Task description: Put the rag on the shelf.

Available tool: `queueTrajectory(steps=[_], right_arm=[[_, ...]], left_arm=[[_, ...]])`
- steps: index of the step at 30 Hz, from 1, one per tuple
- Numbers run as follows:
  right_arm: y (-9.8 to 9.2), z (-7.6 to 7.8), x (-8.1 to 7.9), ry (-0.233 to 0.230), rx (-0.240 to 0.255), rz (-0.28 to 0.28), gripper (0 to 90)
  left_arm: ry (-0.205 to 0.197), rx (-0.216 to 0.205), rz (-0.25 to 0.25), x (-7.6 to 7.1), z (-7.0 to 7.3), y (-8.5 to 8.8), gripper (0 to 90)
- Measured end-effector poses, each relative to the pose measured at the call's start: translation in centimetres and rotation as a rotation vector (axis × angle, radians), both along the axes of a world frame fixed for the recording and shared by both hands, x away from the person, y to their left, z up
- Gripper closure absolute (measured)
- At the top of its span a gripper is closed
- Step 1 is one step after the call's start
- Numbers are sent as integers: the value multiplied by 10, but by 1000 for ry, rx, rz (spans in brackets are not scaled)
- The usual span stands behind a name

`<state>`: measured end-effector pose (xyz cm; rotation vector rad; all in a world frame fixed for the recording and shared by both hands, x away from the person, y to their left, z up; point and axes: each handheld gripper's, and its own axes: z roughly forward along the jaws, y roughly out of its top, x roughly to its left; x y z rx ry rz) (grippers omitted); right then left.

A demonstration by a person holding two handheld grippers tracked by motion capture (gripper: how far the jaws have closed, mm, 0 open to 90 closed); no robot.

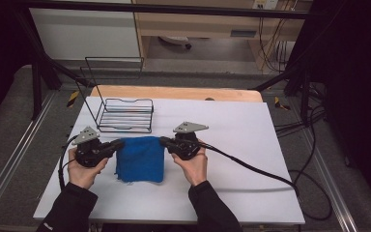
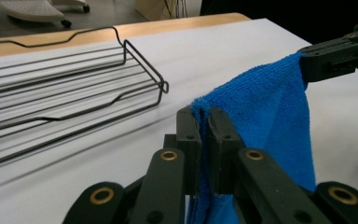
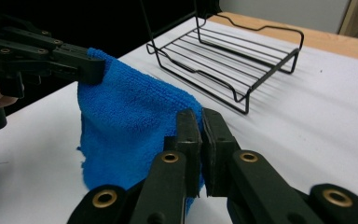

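Grippers [image 1: 118, 144] [image 1: 163, 140] level, pinching cloth [image 1: 140, 159] corners

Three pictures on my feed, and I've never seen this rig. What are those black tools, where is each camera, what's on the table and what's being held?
No robot arm here: a person holds a pair of tongs in each hand. The high view looks down on the table from the person's side, with the left tongs and right tongs. Each of the other two pictures comes from a camera riding on one pair, looking along its jaws. On the white table stands a wire rack. Both tongs are shut on the top corners of a blue cloth, which hangs between them.
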<state>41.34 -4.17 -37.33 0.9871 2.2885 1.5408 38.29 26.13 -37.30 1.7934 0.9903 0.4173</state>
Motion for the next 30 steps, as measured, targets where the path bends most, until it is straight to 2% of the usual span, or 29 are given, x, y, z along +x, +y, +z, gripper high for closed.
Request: queueTrajectory(steps=[16, 30], right_arm=[[6, 31, -8, -129, 57, 5, 875], [18, 61, -8, -243, 98, -13, 876]], left_arm=[[-114, -47, 37, -9, 29, 9, 845], [-209, -92, 69, -6, 54, 19, 846]])
